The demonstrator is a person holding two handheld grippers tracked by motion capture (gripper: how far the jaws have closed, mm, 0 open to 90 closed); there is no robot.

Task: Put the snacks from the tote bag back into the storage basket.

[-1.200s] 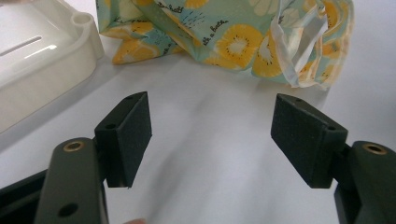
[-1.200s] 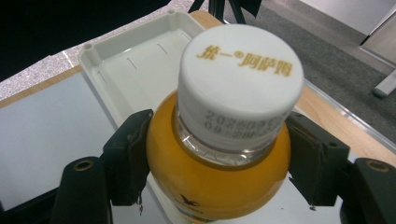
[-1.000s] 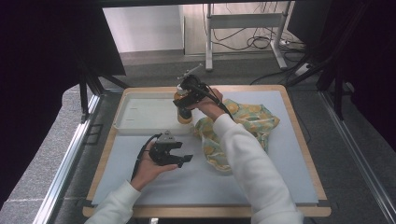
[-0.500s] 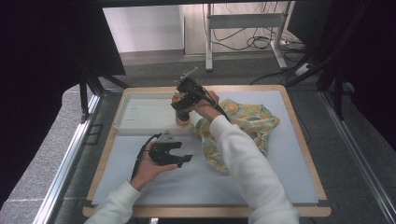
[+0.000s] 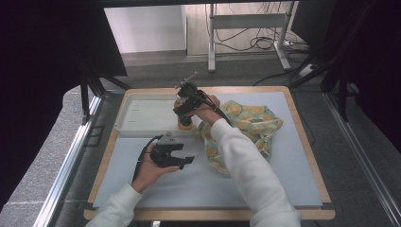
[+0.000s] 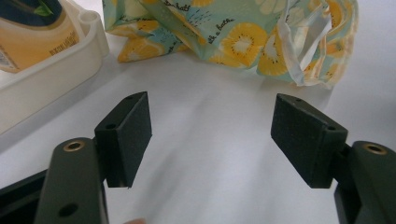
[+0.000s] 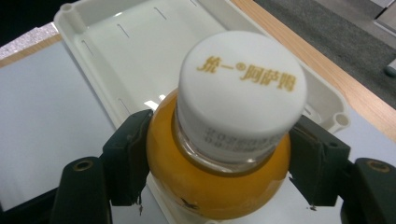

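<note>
Since then, bottle point(image 7: 219, 154) shifted slightly toward tray point(image 7: 116, 51).

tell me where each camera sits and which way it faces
High view: fixed above the person's side, looking forward and down on the table; both sleeved forearms, left gripper and right gripper show.
Left gripper view: rides the left gripper, looking between open jaws at bare table, patterned bag beyond.
Right gripper view: rides the right gripper, looking down on the bottle between its jaws, at the white tray.
Shared: bottle and tray appear in all three.
</note>
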